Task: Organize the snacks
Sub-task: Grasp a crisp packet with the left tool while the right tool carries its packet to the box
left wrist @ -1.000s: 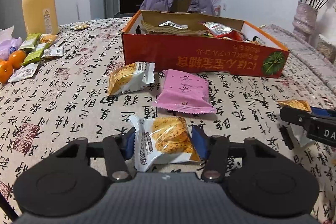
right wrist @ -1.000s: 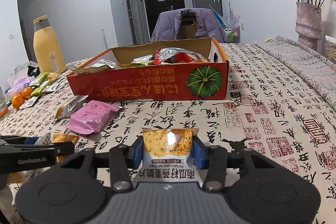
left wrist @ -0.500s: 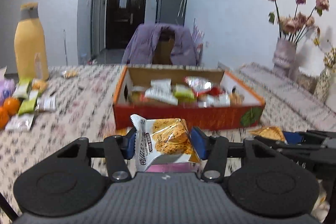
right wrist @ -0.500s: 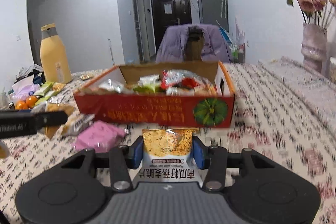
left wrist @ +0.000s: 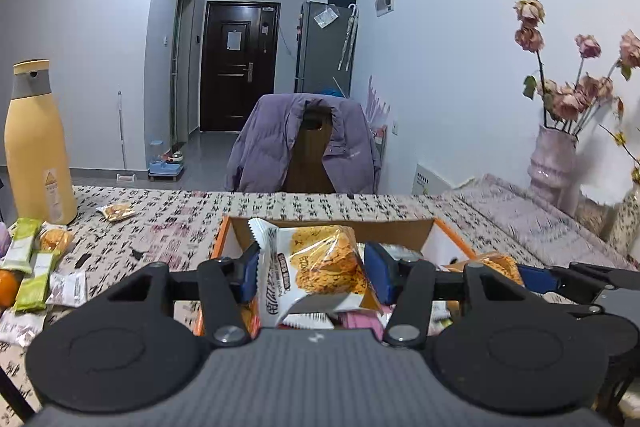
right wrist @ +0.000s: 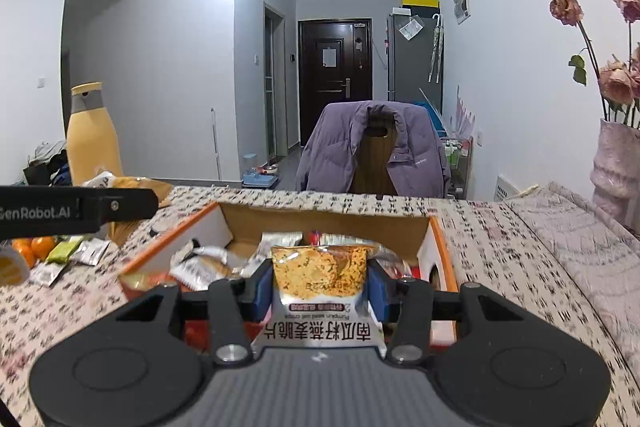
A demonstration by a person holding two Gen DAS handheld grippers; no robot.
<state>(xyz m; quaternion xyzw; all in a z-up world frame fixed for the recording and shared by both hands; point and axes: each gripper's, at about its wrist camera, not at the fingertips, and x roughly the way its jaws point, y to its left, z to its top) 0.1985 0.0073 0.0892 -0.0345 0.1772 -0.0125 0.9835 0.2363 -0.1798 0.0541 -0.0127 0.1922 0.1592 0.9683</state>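
A cracker packet (left wrist: 316,267) is clamped between the blue pads of the left gripper (left wrist: 314,267), with the jaws partly closed on its sides. It is held tilted, its crimped white end at 11 o'clock, and is carried over the near wall of the orange box (left wrist: 224,235). A second packet, the oat crisp packet (right wrist: 320,277), is pinched upright in the right gripper (right wrist: 319,283), whose jaws stand narrow and press on both edges. Each packet is gripped across its width, probably so that the soft wrapper is kept from slipping while it is raised clear of the box wall.

In the right wrist view the box (right wrist: 400,223) lies straight ahead at 12 o'clock, open at the top and already partly filled with wrapped snacks (right wrist: 200,263). Both packets appear poised for release into it.

Loose snacks are left on the patterned tablecloth (left wrist: 172,223) at 9 o'clock, among them green bars (left wrist: 24,247) and a small packet (left wrist: 117,212) near the yellow bottle (left wrist: 36,143). Oranges (right wrist: 34,247) are seen at 9 o'clock in the right view. A vase of dried roses (left wrist: 554,163) stands at 3 o'clock, and a chair draped with a purple jacket (left wrist: 304,143) stands beyond the table.
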